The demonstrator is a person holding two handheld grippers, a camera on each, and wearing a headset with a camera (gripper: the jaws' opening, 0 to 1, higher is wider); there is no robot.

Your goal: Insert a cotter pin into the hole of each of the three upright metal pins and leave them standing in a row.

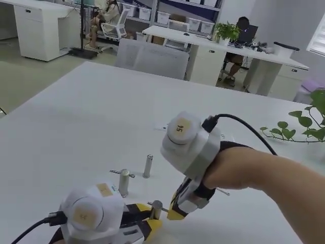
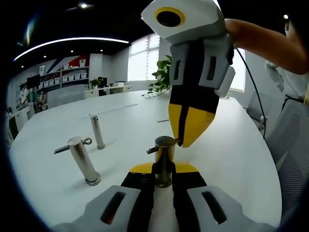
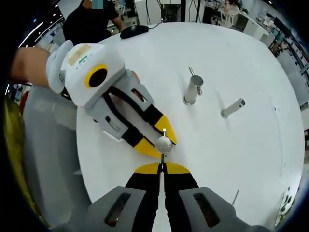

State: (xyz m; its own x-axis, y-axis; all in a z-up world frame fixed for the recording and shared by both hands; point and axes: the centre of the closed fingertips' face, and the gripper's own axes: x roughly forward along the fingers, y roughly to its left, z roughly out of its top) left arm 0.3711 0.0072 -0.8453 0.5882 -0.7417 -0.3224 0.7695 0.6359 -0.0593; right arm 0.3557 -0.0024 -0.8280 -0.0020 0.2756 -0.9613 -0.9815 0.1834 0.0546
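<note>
Three upright metal pins stand on the white table (image 1: 91, 117). My left gripper (image 2: 163, 169) is shut on the nearest pin (image 2: 164, 151), low on its shaft. My right gripper (image 3: 162, 167) is shut on a thin cotter pin (image 3: 162, 157) that passes through this pin's top (image 3: 163, 143), its tip showing on the far side. In the head view both grippers' yellow tips meet at that pin (image 1: 156, 206). The middle pin (image 1: 124, 182) has a cotter pin (image 1: 116, 173) through its hole. The far pin (image 1: 148, 165) stands bare.
A loose cotter pin (image 1: 222, 191) lies on the table by the right wrist. Plant leaves (image 1: 304, 124) hang over the right edge. A chair (image 1: 152, 58) stands behind the table, with desks and seated people further back.
</note>
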